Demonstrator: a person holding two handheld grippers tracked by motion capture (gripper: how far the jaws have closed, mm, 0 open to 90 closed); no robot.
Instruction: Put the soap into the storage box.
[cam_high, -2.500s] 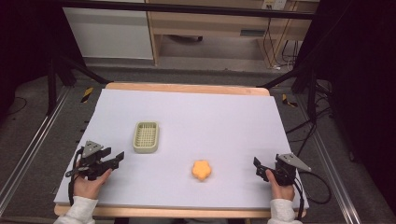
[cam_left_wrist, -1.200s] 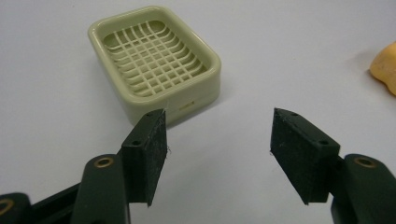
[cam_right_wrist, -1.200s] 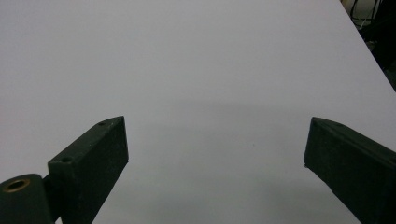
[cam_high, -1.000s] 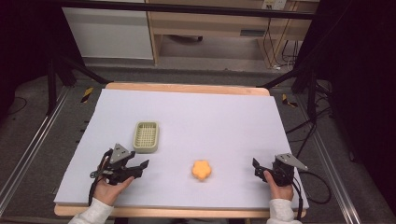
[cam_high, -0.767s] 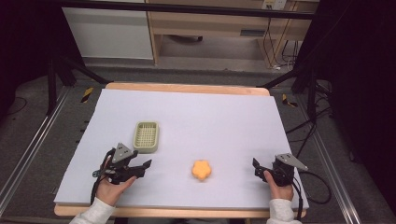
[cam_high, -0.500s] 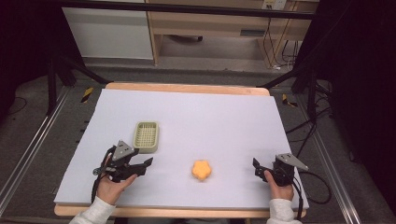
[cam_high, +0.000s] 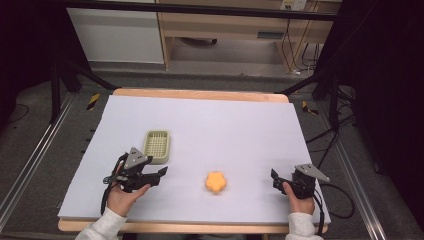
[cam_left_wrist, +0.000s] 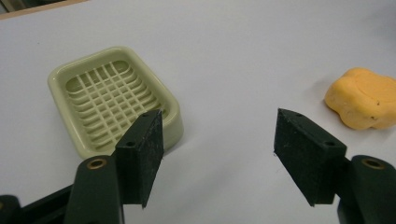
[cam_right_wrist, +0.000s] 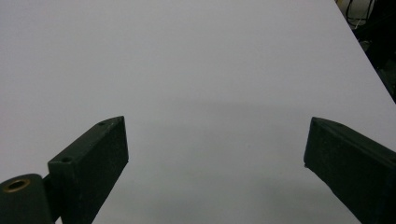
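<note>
Left gripper (cam_high: 161, 173) sits near the front left of the table (cam_high: 240, 120), held in the left hand (cam_high: 125, 192), pointing toward the table's middle. Its jaws have just been opening and are spread with nothing between them, just bare table. In the left gripper view the left gripper (cam_left_wrist: 217, 140) has the tray (cam_left_wrist: 112, 100) just past its left jaw, not touching, and the orange lump (cam_left_wrist: 364, 98) off beyond the right jaw, apart.

Right gripper (cam_high: 274, 179) is at front right in the right hand (cam_high: 297, 195), jaws wide apart, empty; in the right gripper view the right gripper (cam_right_wrist: 215, 144) faces plain table.

Orange lump (cam_high: 216, 182) lies front centre, between the two grippers, nearer the left. Tray (cam_high: 157, 146) lies farther back on the left, flat, empty, just behind the left gripper.
</note>
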